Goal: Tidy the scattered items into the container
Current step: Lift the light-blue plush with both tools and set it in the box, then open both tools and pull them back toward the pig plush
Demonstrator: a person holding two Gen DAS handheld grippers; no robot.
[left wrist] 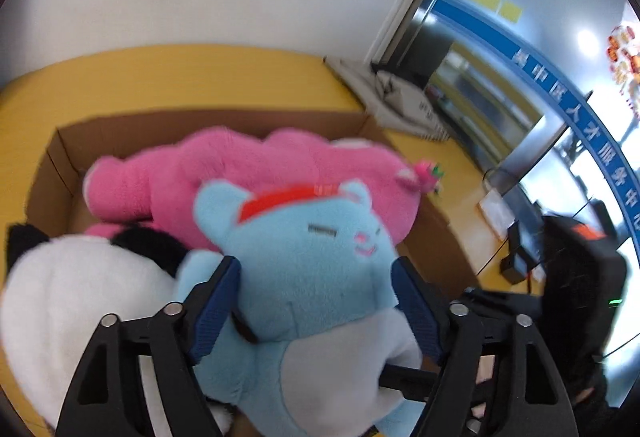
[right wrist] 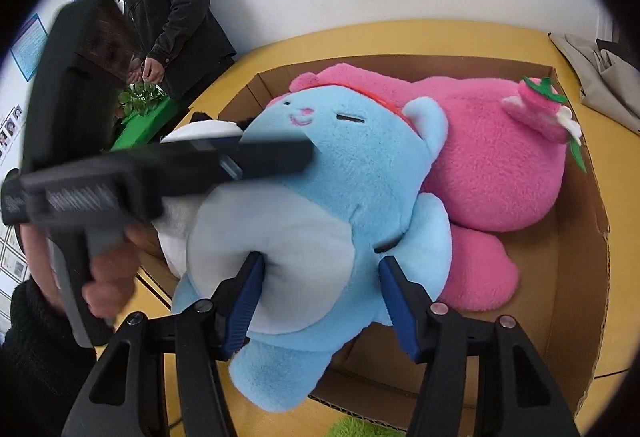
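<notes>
1. The left gripper (left wrist: 316, 311) has its blue pads pressed into the neck and head of the blue plush toy (left wrist: 320, 257); the right gripper (right wrist: 320, 301) is clamped on the same toy's pale belly, whose fabric dimples in around the left pad. Both are gripping it, and the toy hangs over the near edge of the cardboard box (right wrist: 580, 277), head inward, one foot still outside the wall
2. The box, largest here, sits on a yellow table (left wrist: 160, 77). It looks like thin corrugated card: light, and likely to slide or flex if pushed
3. The pink plush toy (right wrist: 492, 165) lies along the back of the box and fills much of it. Soft and bulky, it should compress to make room
4. The black-and-white plush toy (left wrist: 72, 301) rests just beside the blue one at the box's left end, touching it
5. The blue toy itself looks light, soft and squashy, not fragile or slippery. A pinch on stuffing can slip, so the firmer body, as held now, seems the best place
6. Smallest: a strawberry trim (right wrist: 544, 97) on the pink toy, a poor handle
</notes>
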